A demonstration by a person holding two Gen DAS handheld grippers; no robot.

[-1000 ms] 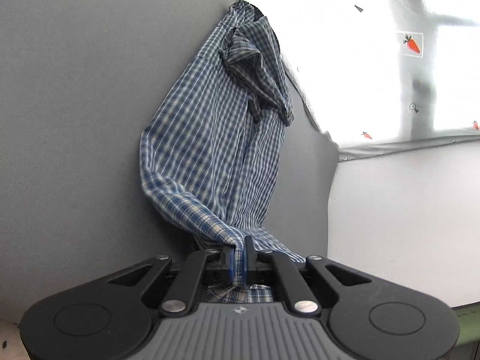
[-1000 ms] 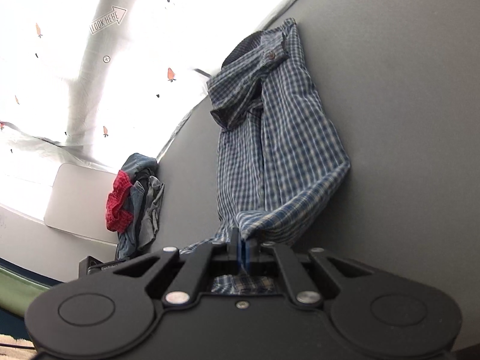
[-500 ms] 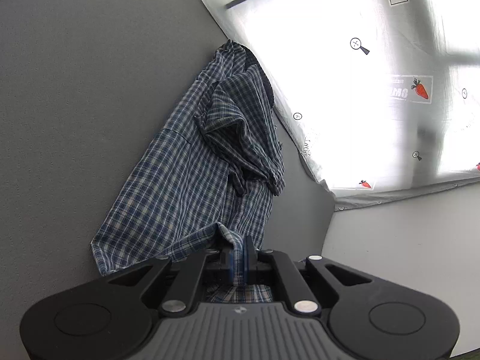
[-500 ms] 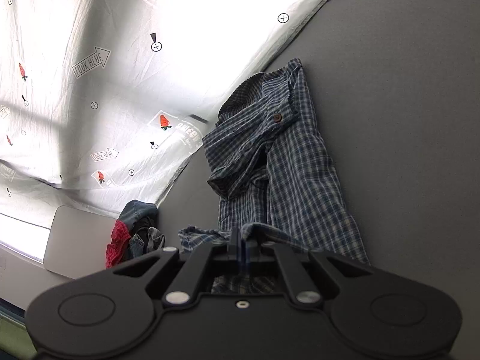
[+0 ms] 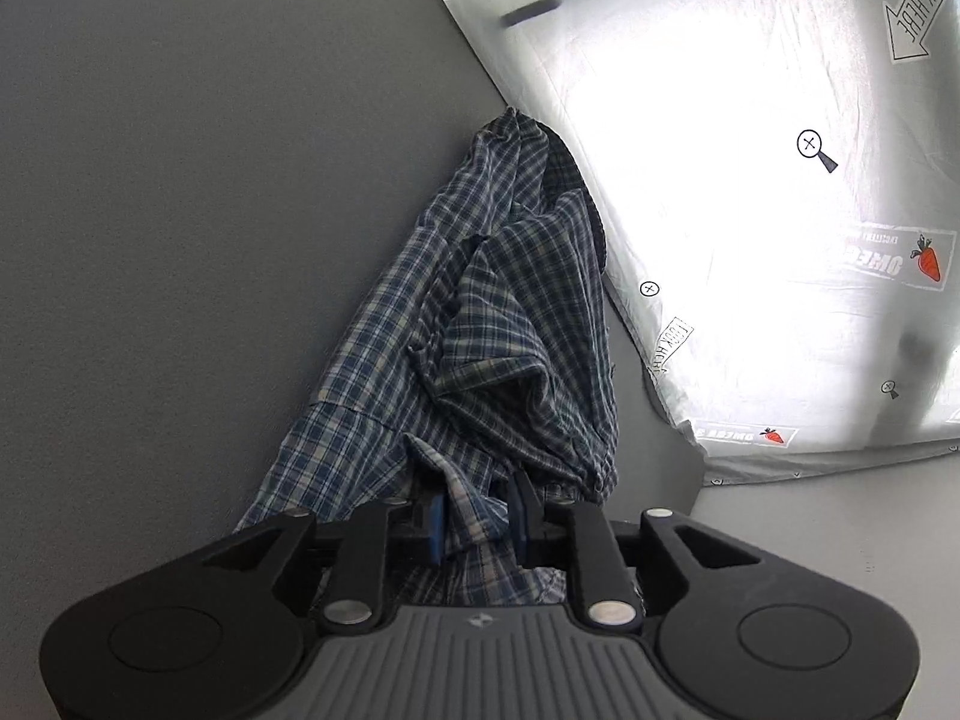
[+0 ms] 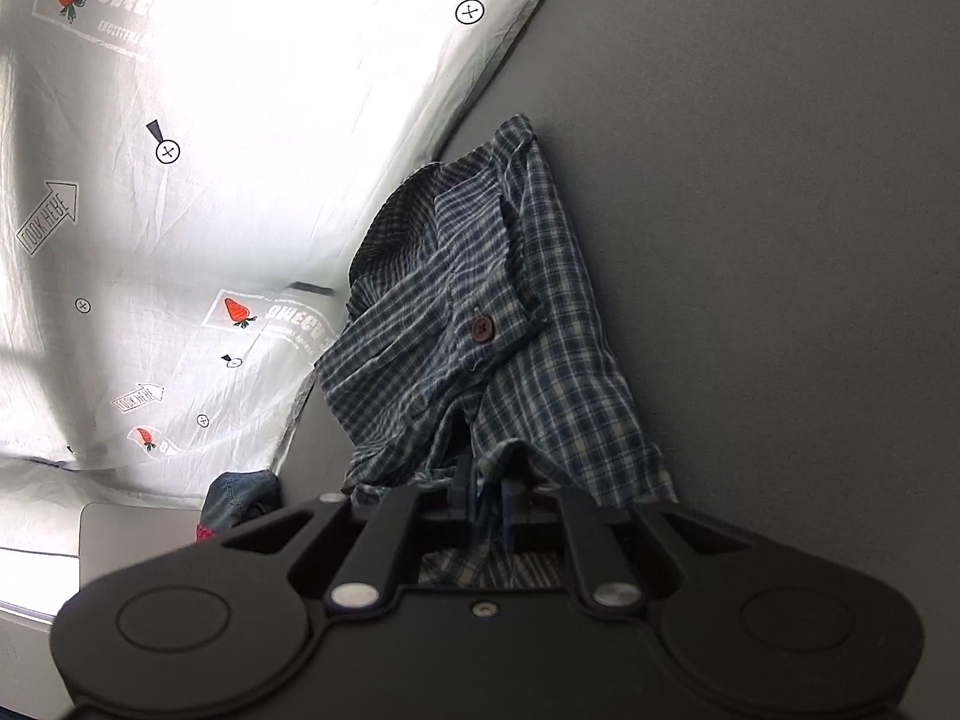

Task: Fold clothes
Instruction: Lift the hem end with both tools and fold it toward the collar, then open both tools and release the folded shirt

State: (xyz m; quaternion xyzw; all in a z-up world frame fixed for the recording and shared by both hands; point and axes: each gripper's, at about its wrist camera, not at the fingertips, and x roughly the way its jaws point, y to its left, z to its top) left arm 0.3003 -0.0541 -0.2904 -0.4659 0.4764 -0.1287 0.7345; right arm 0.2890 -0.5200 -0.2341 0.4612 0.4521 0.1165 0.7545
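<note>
Nearest the lenses, the left gripper [image 5: 474, 519] and the right gripper [image 6: 489, 501] each straddle the lower hem of the blue-and-white checked cotton shirt [image 5: 480, 330], which lies heaped lengthwise on the flat grey bench [image 5: 180, 240]. The left blue-padded fingers [image 5: 433, 519] stand apart, having just been opening, with a fold of hem loose between them; the right fingers [image 6: 509, 504] have also just been opening, and a narrow gap shows on either side of the cloth, so neither pair appears to press on it. Beyond the hem, the shirt body is doubled back on itself, a brown button [image 6: 482, 329] on a crumpled flap near its middle and the collar end farthest away, at the bench edge. Past that edge hangs a pale sheet printed with carrots and arrows [image 6: 180, 240]; a small pile of denim and red clothing [image 6: 237, 501] lies beside the shirt, to its left in the right wrist view. Judged risk: the released hem may slump unevenly over the bunched flap, leaving a crooked fold, and a finger drawn back carelessly could snag the loose cloth and drag it open.
</note>
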